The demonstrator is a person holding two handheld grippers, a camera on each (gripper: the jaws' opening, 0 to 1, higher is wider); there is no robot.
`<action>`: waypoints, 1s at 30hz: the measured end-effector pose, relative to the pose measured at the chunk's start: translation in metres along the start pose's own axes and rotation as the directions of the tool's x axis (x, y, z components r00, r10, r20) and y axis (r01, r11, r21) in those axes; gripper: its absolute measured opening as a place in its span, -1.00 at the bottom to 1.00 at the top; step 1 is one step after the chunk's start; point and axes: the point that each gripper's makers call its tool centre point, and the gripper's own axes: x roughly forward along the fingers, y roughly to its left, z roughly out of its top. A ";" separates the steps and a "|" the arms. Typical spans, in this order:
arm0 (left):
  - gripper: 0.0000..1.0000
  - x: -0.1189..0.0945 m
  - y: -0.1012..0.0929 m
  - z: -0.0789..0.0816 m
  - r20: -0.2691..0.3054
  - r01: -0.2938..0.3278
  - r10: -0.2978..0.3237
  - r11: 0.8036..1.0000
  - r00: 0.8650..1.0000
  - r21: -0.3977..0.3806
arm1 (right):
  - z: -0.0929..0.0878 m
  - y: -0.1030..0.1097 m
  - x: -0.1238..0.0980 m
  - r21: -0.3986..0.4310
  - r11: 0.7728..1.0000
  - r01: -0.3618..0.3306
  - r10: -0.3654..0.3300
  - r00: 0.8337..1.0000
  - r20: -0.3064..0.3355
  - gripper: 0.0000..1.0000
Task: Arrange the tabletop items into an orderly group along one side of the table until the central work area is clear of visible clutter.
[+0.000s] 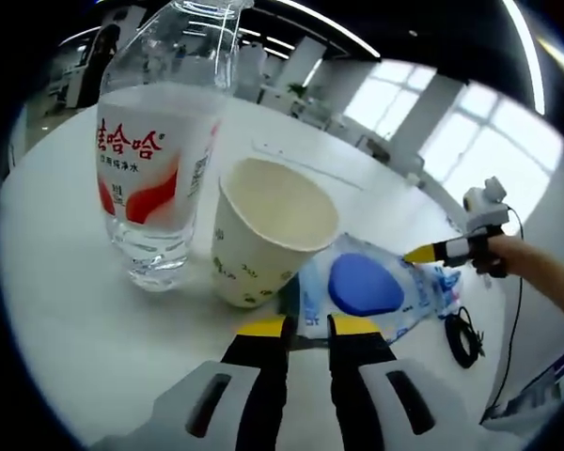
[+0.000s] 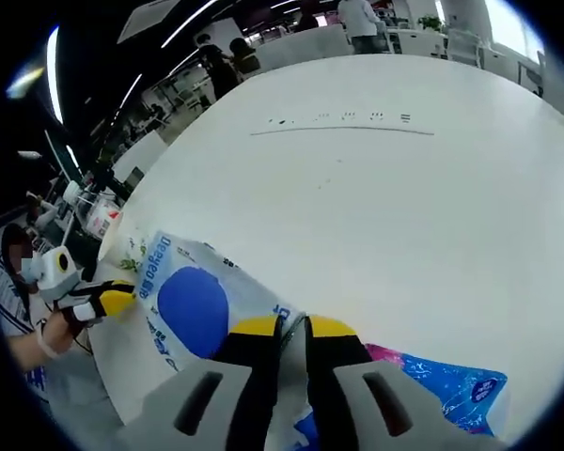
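Two tools gripped one tissue pack (image 1: 371,287): left tool (image 1: 306,331) and right tool (image 2: 292,331) were each clamped on an edge. It lay on the desk (image 2: 376,207) beside the paper cup (image 1: 263,235) and water bottle (image 1: 155,160); moving both together would avoid tearing.

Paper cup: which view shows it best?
The left gripper view: the paper cup stands whole, open mouth up, beside the water bottle. In the right gripper view only a sliver of it peeks out behind the tissue pack.
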 end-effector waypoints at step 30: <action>-1.00 0.010 -0.009 -0.007 -0.013 0.027 -0.027 0.999 1.000 -0.038 | 0.001 -0.010 -0.013 -0.002 0.999 0.044 -0.044 0.999 -0.003 -1.00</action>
